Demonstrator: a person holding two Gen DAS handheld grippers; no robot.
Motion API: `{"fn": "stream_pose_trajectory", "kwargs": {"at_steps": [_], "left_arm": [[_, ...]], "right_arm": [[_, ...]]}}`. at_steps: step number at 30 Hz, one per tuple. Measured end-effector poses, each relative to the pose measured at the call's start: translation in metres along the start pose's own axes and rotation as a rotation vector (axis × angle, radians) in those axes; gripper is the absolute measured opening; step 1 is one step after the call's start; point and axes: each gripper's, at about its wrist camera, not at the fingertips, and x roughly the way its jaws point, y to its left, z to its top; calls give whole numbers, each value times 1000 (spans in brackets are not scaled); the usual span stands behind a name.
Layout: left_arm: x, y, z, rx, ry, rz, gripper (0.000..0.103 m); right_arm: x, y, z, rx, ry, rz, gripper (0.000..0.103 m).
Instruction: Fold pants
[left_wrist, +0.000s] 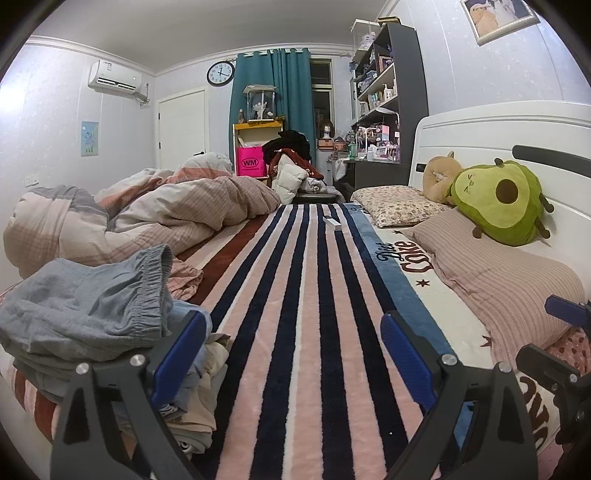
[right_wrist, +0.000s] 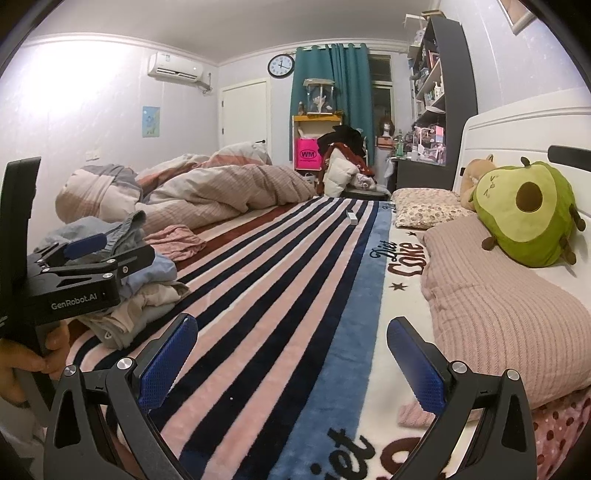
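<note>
Both tongs stand with their blue-padded fingers spread wide and nothing between them. The left gripper hovers low over the striped blanket, its left finger just beside a heap of clothes at the blanket's left edge, toward the near corner. The right gripper hangs over the blanket nearer its right side, by the blue band and the lettered panel.

The pants, as far as I can judge, are the grey-blue garment on top of that heap, its gathered elastic waistband standing up toward the middle of the bed. Below it lie paler pieces, cream and light blue, which look like other garments; which belongs to what I cannot tell.

The cloth looks soft, light and limp, like washed cotton. It should sag and drape when lifted, hold no shape by itself, and probably drag on the plush blanket rather than slide. Nothing about it seems fragile. The waistband is the thickest, firmest part and looks the best hold: one pinch at each end of it, so the legs hang straight. A bite taken too deep may catch the garment underneath.

A crumpled duvet sits along the far left side, and pillows line the right edge.
</note>
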Motion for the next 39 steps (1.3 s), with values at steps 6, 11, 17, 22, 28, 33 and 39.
{"fn": "stream_pose_trajectory", "kwargs": {"at_steps": [6, 11, 17, 22, 28, 33, 39], "left_arm": [[0, 0, 0, 0, -1, 0, 94], [0, -1, 1, 0, -2, 0, 94], [-1, -2, 3, 1, -3, 1, 94], [-1, -2, 3, -1, -5, -1, 94], [-1, -2, 5, 0, -9, 1, 94], [-1, -2, 6, -1, -12, 0, 94], [-2, -3, 7, 0, -14, 1, 94]], "right_arm": [[-1, 0, 2, -2, -3, -4, 102], [-2, -3, 4, 2, -7, -7, 102], [-3, -2, 6, 3, -10, -10, 102], [-4, -3, 7, 6, -12, -11, 102], [-6, -3, 8, 5, -15, -14, 102], [-6, -4, 8, 5, -15, -13, 102], [-6, -4, 8, 5, -15, -13, 102]]}}
